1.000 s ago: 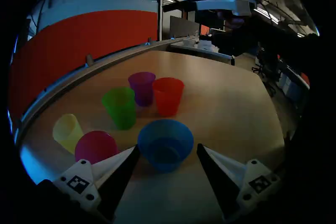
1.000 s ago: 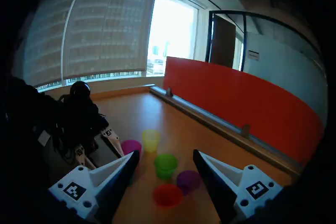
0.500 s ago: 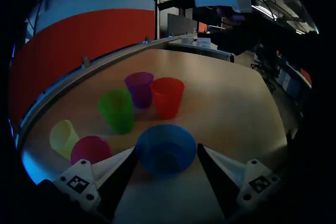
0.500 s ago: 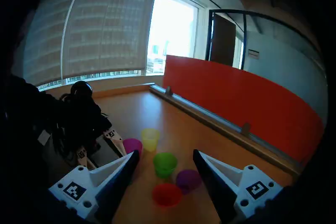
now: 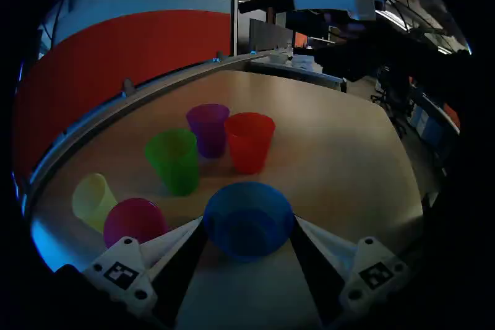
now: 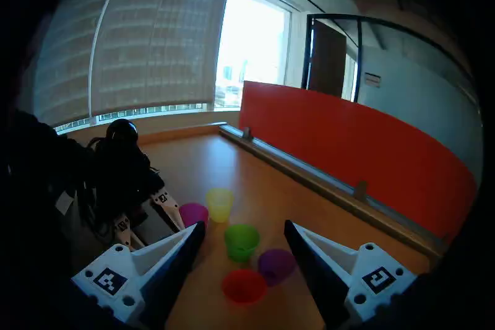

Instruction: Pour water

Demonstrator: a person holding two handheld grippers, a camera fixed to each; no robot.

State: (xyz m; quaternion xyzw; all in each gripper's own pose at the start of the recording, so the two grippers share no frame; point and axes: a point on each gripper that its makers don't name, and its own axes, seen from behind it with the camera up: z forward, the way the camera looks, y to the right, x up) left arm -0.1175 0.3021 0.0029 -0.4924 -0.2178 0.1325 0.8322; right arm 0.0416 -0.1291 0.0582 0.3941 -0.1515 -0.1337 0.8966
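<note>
In the left gripper view, the left gripper point(image 5: 247, 226) is closed on a translucent blue plastic cup point(image 5: 247, 215), one finger against each side. The cup stands on the pale wooden table point(image 5: 346, 144). Behind it stand a green plastic cup point(image 5: 173, 160), a purple plastic cup point(image 5: 208, 129) and a red plastic cup point(image 5: 249, 141). The right gripper view takes in a bright window with blinds point(image 6: 154, 51). There the right gripper point(image 6: 244, 225) gapes wide, holding nothing. Black-and-white square markers point(image 5: 120, 274) sit on the fingers. A small wall sign point(image 6: 373, 80) is too small to read.
</note>
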